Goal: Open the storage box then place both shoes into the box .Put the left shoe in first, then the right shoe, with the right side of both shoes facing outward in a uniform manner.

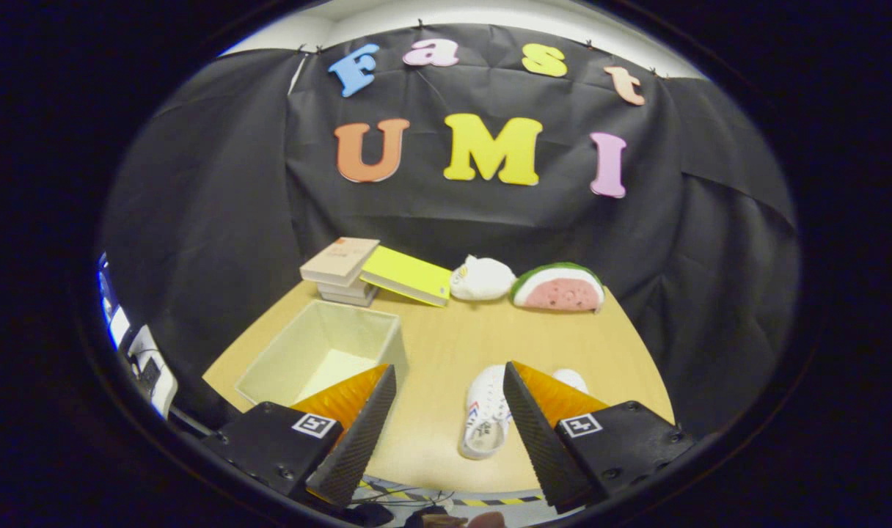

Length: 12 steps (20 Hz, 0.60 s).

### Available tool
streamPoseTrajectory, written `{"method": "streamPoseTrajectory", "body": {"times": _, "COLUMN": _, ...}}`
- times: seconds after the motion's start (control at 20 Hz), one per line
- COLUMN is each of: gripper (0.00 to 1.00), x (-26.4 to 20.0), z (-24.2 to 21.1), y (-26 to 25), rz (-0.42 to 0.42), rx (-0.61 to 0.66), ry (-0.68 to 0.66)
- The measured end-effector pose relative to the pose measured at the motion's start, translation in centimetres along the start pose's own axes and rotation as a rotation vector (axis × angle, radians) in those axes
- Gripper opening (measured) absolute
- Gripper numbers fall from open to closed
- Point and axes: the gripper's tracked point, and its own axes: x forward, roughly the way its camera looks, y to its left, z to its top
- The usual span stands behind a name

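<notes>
An open, pale storage box (328,345) stands on the wooden table (461,337), behind my left finger, with nothing inside it. A white shoe (484,414) with coloured side marks lies on the table just ahead, close to my right finger (538,433). A second white shoe (571,378) peeks out from behind that finger and is mostly hidden. My gripper (450,429) hangs above the table's near edge, open, with bare tabletop between its fingers.
At the back of the table lie a stack of books (341,268) with a yellow-green book (408,275) leaning on it, a white plush toy (481,279) and a watermelon-slice toy (559,287). Striped tape (446,500) marks the floor below the near edge.
</notes>
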Motion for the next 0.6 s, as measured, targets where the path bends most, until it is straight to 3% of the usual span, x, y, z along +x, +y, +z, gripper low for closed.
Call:
{"method": "streamPoseTrajectory", "body": {"times": 0.2, "gripper": 0.95, "x": 2.4, "z": -4.4, "y": -4.1, "rz": -0.046, "rx": 0.011, "ry": 0.107}}
{"method": "streamPoseTrajectory", "body": {"times": 0.6, "gripper": 0.96, "x": 10.0, "z": -10.3, "y": -7.2, "rz": -0.024, "rx": 0.049, "ry": 0.306}}
